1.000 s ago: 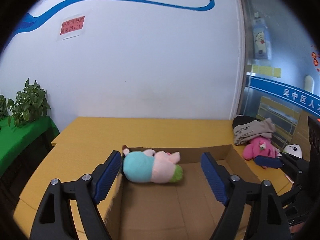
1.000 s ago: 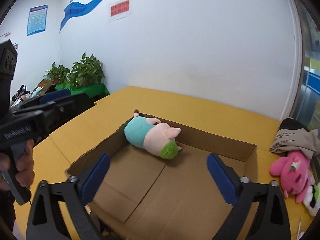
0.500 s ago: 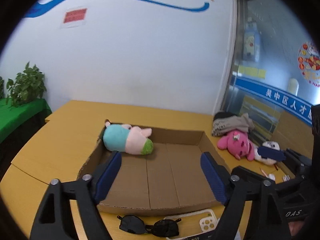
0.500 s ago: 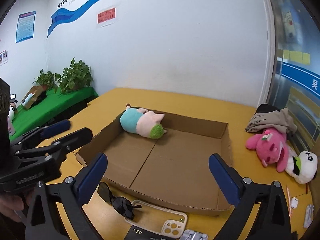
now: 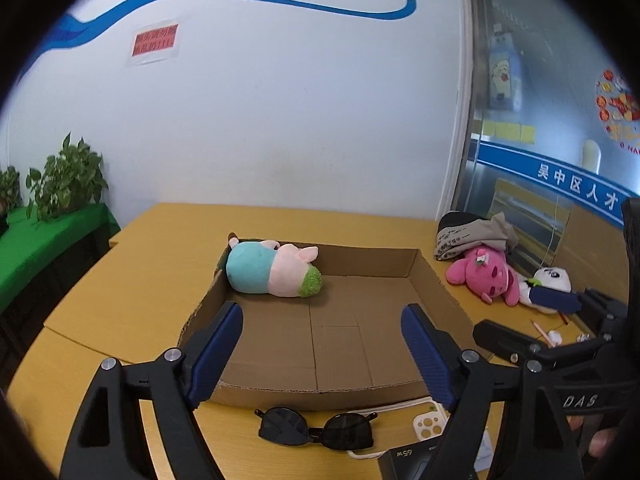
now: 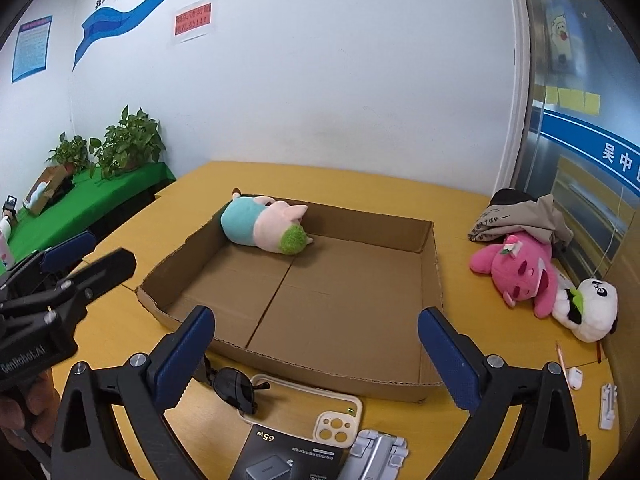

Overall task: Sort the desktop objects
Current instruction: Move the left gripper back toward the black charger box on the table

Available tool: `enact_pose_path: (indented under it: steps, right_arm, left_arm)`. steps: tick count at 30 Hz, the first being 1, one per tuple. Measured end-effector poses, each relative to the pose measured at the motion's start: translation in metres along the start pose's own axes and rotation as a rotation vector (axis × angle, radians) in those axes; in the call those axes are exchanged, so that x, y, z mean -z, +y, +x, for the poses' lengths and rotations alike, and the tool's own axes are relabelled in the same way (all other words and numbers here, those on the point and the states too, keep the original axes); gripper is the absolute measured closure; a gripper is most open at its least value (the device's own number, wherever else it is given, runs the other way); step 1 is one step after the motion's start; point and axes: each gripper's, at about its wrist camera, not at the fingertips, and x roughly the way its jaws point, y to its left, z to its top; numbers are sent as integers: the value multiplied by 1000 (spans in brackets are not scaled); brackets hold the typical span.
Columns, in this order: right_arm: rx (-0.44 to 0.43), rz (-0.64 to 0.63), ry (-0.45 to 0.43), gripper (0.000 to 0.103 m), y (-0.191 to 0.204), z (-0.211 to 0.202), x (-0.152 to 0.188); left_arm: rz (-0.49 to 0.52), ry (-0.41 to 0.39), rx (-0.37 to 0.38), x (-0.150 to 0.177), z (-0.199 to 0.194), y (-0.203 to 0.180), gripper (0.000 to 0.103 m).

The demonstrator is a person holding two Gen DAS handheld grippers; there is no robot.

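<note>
Both tongs are spread wide with nothing between the pads: left tongs (image 5: 322, 344) hang over the near edge of the cardboard box (image 5: 434, 280), right tongs (image 6: 316, 354) do the same a bit further right. One plush pig (image 6: 264, 227) already lies in the box's far left corner, so I'd guess the next pick is something from the desk (image 5: 152, 264).

Closest are the sunglasses (image 5: 316, 432), just in front of the box wall, touching a white phone case (image 6: 336, 426) and beside a black charger box (image 6: 288, 458). I'd take the sunglasses with the left tongs at the bridge, coming down steep (the lenses look slippery, and the case cord sits right under them). The pink plush (image 6: 520, 270) and panda (image 6: 592, 308) off to the right suit the right tongs: squeeze the body, not an ear
</note>
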Motion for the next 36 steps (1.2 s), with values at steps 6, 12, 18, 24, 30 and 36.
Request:
enact_pose_path:
  steps: [6, 12, 18, 24, 30, 36]
  right_arm:
    - [-43, 23, -27, 0, -8, -4, 0]
    - [-66, 45, 26, 0, -19, 5, 8]
    - [27, -10, 0, 17, -18, 3, 15]
    - [12, 1, 16, 70, -22, 12, 17]
    - [-44, -6, 22, 78, -17, 15, 17]
    - [-97, -12, -32, 5, -13, 7, 17]
  left_arm:
    - [37, 5, 28, 0, -3, -11, 22]
    - [20, 41, 0, 5, 9, -9, 22]
    - [14, 73, 24, 10, 18, -3, 29]
    - [34, 122, 26, 17, 26, -1, 91]
    - [-47, 110, 91, 18, 23, 14, 91]
    - [-54, 109, 80, 17, 21, 16, 30]
